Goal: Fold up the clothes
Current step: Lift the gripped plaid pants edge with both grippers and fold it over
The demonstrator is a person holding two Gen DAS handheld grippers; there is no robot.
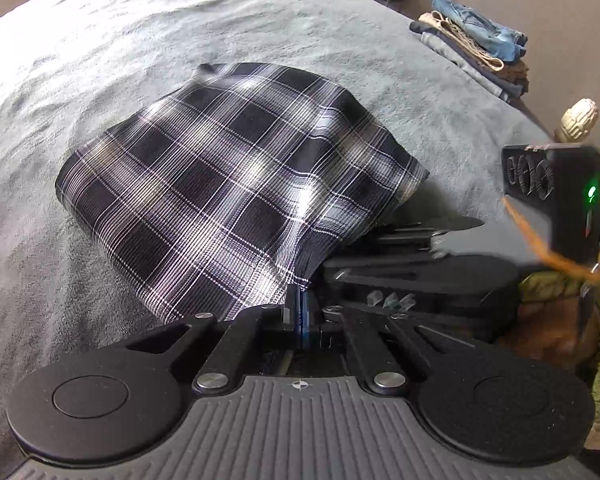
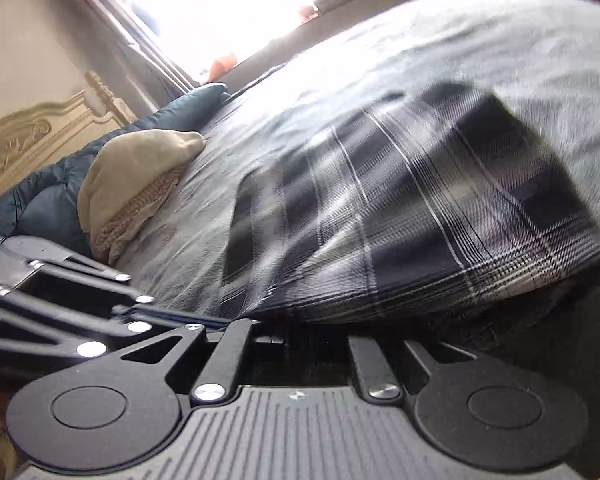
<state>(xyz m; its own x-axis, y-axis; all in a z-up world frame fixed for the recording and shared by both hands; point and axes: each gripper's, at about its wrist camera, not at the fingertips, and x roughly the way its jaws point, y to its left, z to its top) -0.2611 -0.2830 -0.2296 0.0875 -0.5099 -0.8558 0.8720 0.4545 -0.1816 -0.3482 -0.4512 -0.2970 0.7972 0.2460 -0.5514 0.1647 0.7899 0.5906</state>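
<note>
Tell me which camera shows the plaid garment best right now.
The left wrist view. There the plaid garment lies sharp and almost whole on the grey bedspread, its near edge pinched in the left gripper. The right wrist view shows it too, but blurred, from low down, its near edge hidden behind the right gripper.

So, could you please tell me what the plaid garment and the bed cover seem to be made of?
The plaid garment looks like thin woven cloth, perhaps cotton: fine ribbed lines, slight sheen, soft drape. The bed cover looks like matte grey fleece or terry, going by its nubby, fuzzy surface.
</note>
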